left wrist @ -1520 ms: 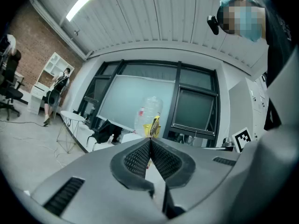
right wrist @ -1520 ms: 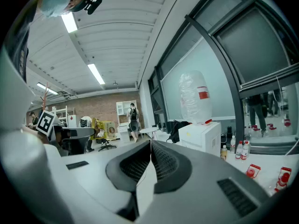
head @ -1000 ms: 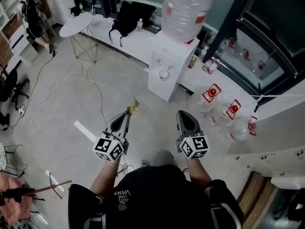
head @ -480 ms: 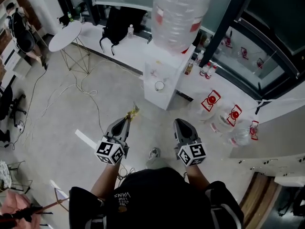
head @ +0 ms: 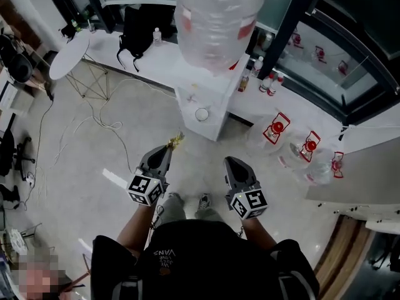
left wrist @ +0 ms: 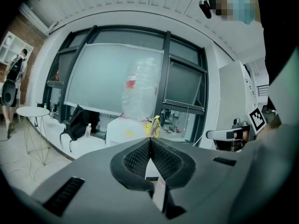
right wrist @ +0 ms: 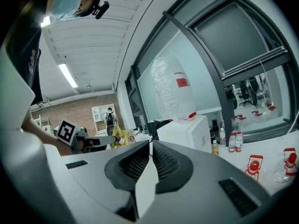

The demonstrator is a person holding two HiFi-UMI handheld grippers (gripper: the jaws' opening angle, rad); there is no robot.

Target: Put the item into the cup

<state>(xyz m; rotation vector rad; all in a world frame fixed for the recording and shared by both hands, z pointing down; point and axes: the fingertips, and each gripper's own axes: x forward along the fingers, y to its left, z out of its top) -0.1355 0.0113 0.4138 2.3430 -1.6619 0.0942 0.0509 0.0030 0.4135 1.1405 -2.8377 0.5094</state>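
Since the earlier frames, the water dispenser and the cup on its ledge have been brought nearer both claws. A small, crumpled yellow packet is gripped at the left claw tips. The right claw is closed and empty. Bare floor separates the claws from the dispenser.

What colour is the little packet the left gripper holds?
The packet is yellow, clearest in the right gripper view.

We look down on an office common area: a water dispenser under its large bottle, spare jugs beside dark-framed glass partitions, a round side table, a swivel chair, and cables trailing over the grey floor.
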